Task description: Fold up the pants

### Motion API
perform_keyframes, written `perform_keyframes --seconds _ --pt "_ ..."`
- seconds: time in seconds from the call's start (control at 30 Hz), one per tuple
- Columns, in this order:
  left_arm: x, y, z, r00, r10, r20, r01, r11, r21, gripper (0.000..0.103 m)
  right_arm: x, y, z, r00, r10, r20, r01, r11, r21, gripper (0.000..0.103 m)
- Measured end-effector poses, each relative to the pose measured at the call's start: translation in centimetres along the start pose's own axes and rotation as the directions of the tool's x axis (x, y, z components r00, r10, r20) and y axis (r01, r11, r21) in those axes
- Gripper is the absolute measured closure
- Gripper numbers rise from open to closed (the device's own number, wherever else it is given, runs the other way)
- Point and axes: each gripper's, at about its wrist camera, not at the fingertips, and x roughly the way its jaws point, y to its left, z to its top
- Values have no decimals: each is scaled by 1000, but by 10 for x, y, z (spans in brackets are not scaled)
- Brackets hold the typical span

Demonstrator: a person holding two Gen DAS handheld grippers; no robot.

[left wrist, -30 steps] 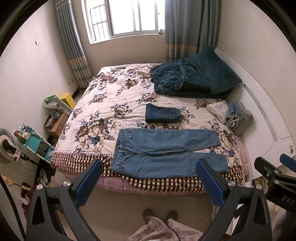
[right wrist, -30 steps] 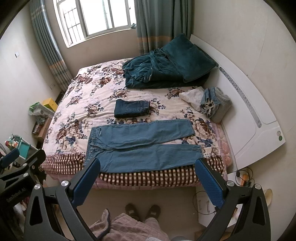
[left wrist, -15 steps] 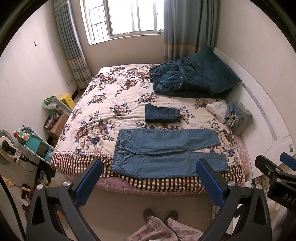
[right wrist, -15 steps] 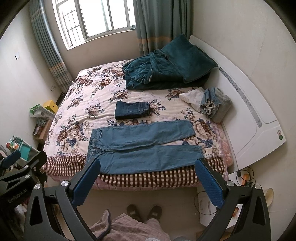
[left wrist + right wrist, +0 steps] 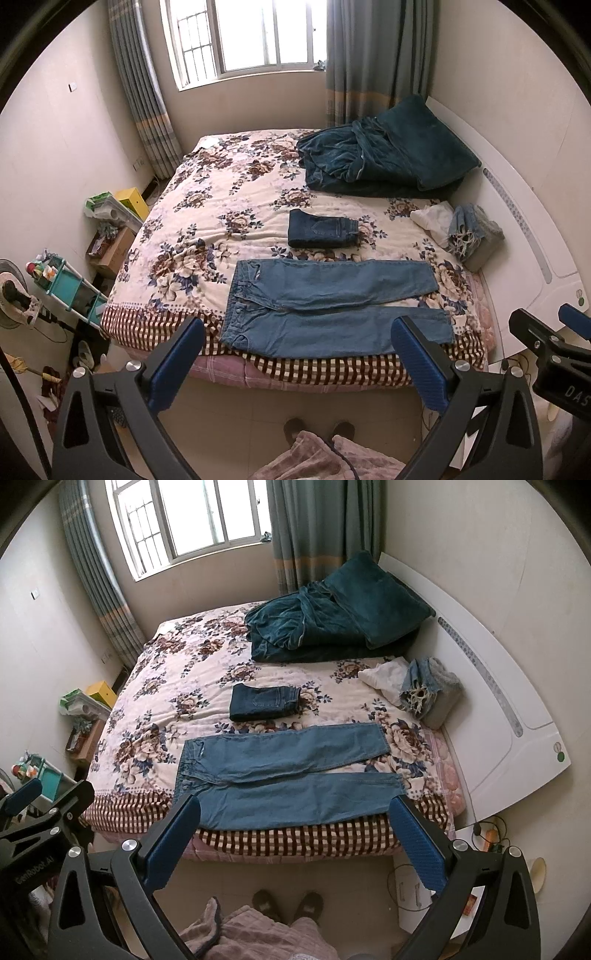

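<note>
Light blue jeans (image 5: 332, 306) (image 5: 284, 775) lie spread flat along the near edge of a floral bed (image 5: 207, 229) (image 5: 166, 701), waist to the left, both legs running right. My left gripper (image 5: 299, 354) is open and held high above the floor in front of the bed, nothing between its fingers. Likewise my right gripper (image 5: 295, 830) is open and empty, short of the jeans. Each view catches the other gripper at its edge.
A folded dark blue pair (image 5: 323, 233) (image 5: 264, 702) lies just behind the jeans. A teal blanket (image 5: 380, 158) is heaped at the far right, more clothes (image 5: 469, 232) by the white headboard (image 5: 491, 701). Boxes and a small cart (image 5: 66, 288) stand left. The person's shoes (image 5: 286, 904) are below.
Both grippers have drifted very slightly; the views have barely shifted. The jeans have not moved and both grippers stay open.
</note>
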Motion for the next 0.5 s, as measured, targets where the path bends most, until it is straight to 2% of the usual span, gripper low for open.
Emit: perform_keyframes --seconds 0.5 --pt "2 1 3 1000 0 2 0 1000 -1 0 -1 0 -1 1000 6 14 -6 1000 7 0"
